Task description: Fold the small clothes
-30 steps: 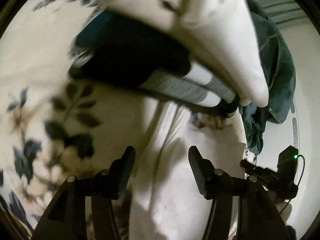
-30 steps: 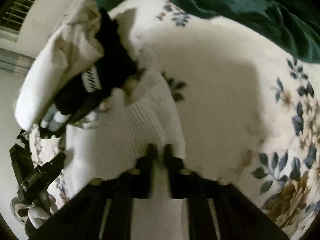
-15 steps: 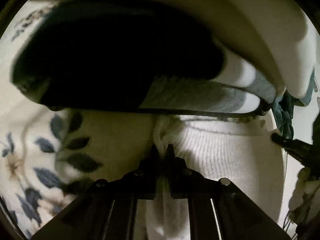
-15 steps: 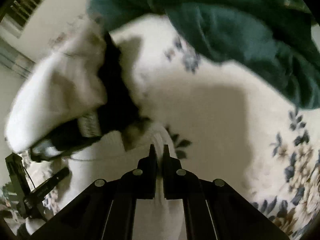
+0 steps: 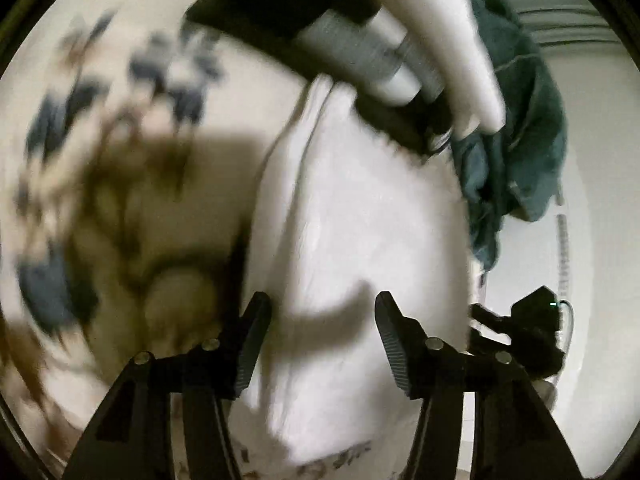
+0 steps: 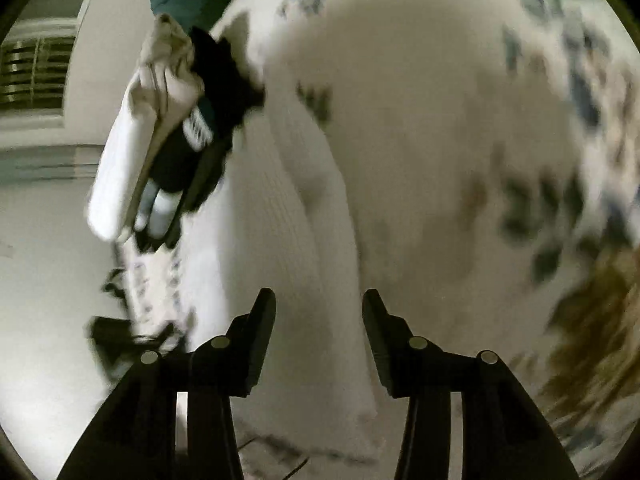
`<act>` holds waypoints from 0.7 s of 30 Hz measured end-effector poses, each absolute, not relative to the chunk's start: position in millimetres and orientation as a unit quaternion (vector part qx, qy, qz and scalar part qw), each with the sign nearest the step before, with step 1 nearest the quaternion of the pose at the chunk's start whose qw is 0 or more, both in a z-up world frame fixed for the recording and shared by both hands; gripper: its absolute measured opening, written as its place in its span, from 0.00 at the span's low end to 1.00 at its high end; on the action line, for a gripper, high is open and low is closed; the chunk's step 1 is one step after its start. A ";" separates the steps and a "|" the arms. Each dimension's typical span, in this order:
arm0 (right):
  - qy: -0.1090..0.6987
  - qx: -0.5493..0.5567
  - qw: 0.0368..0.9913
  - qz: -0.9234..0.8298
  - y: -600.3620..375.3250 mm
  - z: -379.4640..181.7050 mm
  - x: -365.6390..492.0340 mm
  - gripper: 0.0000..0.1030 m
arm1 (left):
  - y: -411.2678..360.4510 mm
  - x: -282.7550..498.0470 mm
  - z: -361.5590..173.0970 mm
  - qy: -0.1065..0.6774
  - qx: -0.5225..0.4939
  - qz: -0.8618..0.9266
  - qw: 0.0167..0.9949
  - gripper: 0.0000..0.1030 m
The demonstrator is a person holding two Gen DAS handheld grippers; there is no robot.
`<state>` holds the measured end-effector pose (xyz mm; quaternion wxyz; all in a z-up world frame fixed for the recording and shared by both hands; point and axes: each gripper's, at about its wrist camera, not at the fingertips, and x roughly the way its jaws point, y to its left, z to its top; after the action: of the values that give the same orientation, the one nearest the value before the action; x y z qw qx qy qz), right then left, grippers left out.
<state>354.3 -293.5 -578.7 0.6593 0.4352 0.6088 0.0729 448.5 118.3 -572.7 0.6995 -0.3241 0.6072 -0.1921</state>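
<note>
- Now the left hand-held gripper (image 5: 320,344) is wide open, holding nothing.
- The right hand-held gripper (image 6: 319,338) is wide open too — empty.
- The white knit cloth (image 5: 360,220) lies on the flowery bed (image 6: 460,140), beside a stack of folded clothes (image 6: 168,136).

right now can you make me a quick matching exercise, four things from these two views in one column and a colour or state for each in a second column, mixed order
Column one:
1. white knit garment
2. left gripper
3. green cloth
4. bed sheet

Column two:
A. dark green, bunched at the far edge of the bed
B. jaws apart, holding nothing
C. cream with a blue floral print
D. ribbed white, lying on the bed beside a stack of folded clothes

Pairs: 1-D, 2-B, 3-A, 4-C
</note>
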 end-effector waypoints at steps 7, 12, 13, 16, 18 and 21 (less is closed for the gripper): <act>0.581 0.361 0.729 0.014 -289.7 -559.2 345.3 0.03 | 121.1 430.5 -557.6 0.589 -0.298 -0.125 0.741 0.06; 0.618 0.339 0.708 0.044 -286.3 -571.1 367.3 0.04 | 125.3 428.3 -555.3 0.614 -0.299 -0.139 0.717 0.12; 0.626 0.337 0.700 0.066 -282.3 -571.0 371.9 0.05 | 126.1 427.8 -549.5 0.612 -0.303 -0.144 0.716 0.27; 0.641 0.346 0.679 0.088 -287.1 -569.2 371.1 0.31 | 126.9 417.6 -541.7 0.613 -0.312 -0.155 0.709 0.48; 0.641 0.362 0.671 0.091 -290.6 -570.2 359.4 0.49 | 127.9 400.8 -546.9 0.624 -0.308 -0.166 0.698 0.48; 0.659 0.377 0.642 0.105 -287.3 -583.7 326.7 0.50 | 120.6 376.2 -564.7 0.637 -0.298 -0.161 0.693 0.45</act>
<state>326.7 -287.3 -583.7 0.6422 0.3774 0.6588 0.1052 376.2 120.6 -564.7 0.6926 -0.2983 0.6366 -0.1615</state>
